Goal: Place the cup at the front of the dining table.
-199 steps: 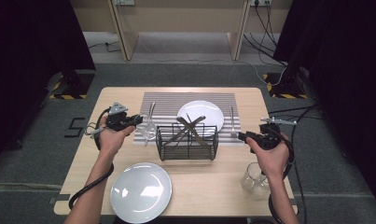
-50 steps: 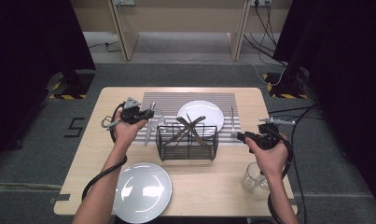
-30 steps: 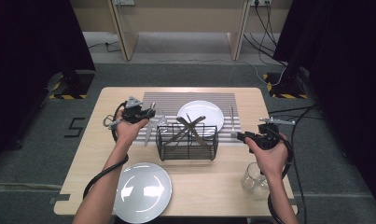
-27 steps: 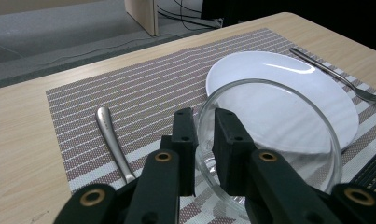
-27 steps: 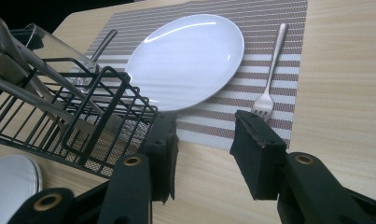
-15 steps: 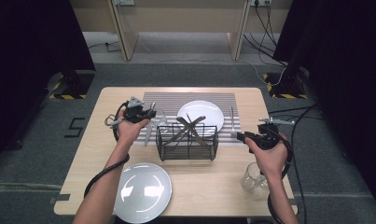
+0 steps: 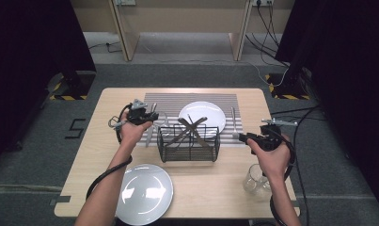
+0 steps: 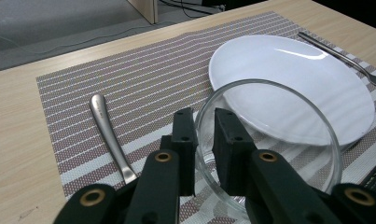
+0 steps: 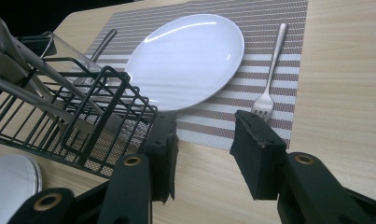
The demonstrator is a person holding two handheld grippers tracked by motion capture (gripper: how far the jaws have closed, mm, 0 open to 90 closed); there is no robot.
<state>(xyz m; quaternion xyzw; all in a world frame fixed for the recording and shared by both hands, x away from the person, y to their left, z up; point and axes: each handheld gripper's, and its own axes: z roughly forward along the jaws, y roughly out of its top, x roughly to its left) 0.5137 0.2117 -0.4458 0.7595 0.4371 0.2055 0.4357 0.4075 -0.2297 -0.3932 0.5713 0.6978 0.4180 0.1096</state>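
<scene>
A clear glass [image 8: 269,140] is on the left part of the striped placemat [image 7: 168,101], beside the white plate [image 7: 202,115]. My left gripper [image 8: 203,116] is shut on the near rim, one jaw inside the glass and one outside. From above, that left gripper [image 7: 149,117] sits just left of the glass [image 7: 160,120]. My right gripper [image 9: 204,135] stands open with nothing between its jaws, low over the table near the mat's right edge. In the high view the right gripper [image 7: 239,137] is right of the black wire basket [image 7: 189,141].
The basket holds several crossed utensils. A fork [image 9: 269,79] lies on the mat right of the plate, and a metal cutlery handle [image 8: 104,121] lies left of the glass. A second white plate [image 7: 145,193] and another glass [image 7: 255,181] stand near the front edge.
Since the oldest frame my left gripper has moved right onto the mat, to the glass. Over the last second nothing has visibly changed, and the right hand has kept still.
</scene>
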